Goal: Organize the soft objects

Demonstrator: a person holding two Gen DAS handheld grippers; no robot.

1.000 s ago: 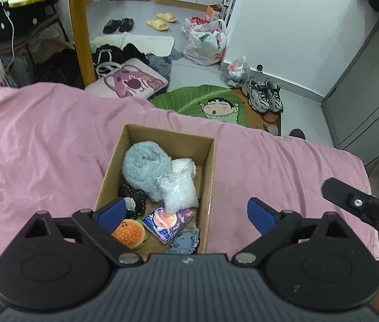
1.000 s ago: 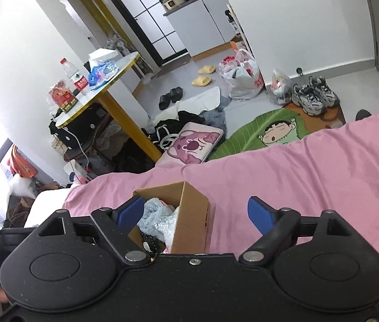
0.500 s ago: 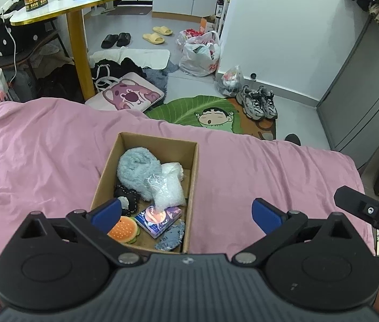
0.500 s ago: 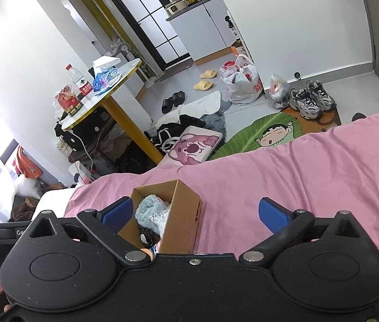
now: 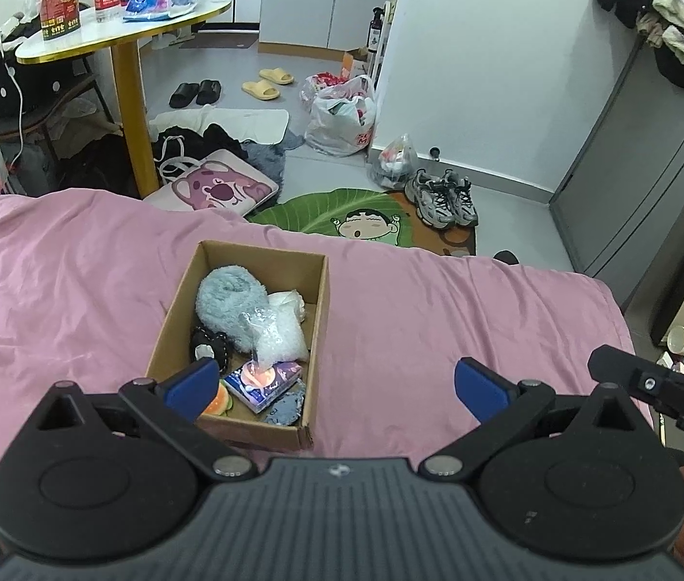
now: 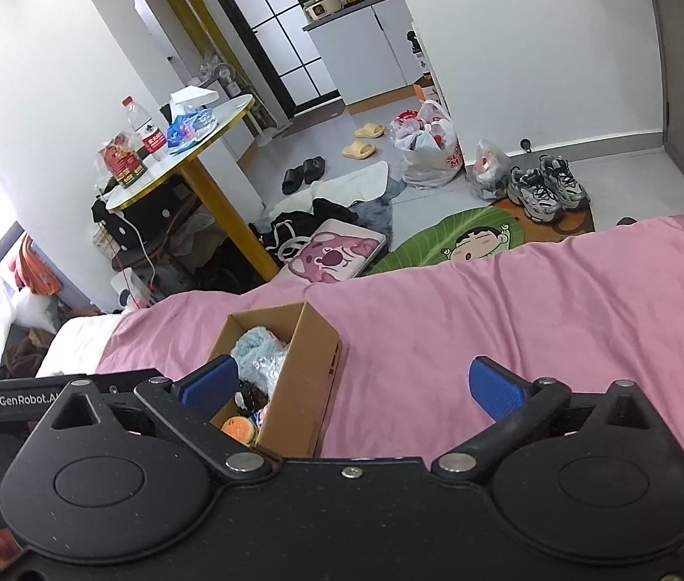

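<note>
An open cardboard box [image 5: 318, 319] sits on the pink bedsheet [image 5: 61, 290]. It holds a fluffy blue-grey roll [image 5: 230, 302], a clear bag of white filling [image 5: 280, 339], a black-and-white soft item [image 5: 206, 346], a burger-shaped squishy [image 5: 220, 402], a small printed packet [image 5: 264, 380] and a blue-grey cloth [image 5: 286, 404]. My left gripper [image 5: 337, 385] is open and empty, above and just short of the box's near end. My right gripper [image 6: 349, 382] is open and empty, above the box [image 6: 312, 382] and the bare sheet to its right.
Beyond the bed lie a green cartoon rug [image 5: 366, 218], grey sneakers [image 5: 443, 196], a pink bear cushion [image 5: 218, 189], plastic bags [image 5: 342, 118], slippers and clothes. A yellow-legged round table [image 5: 129, 34] stands at the left. A grey cabinet [image 5: 646, 164] stands at the right.
Both grippers have risen and drawn back from the box, so it looks smaller and lies farther ahead. Both stayed open and empty.
</note>
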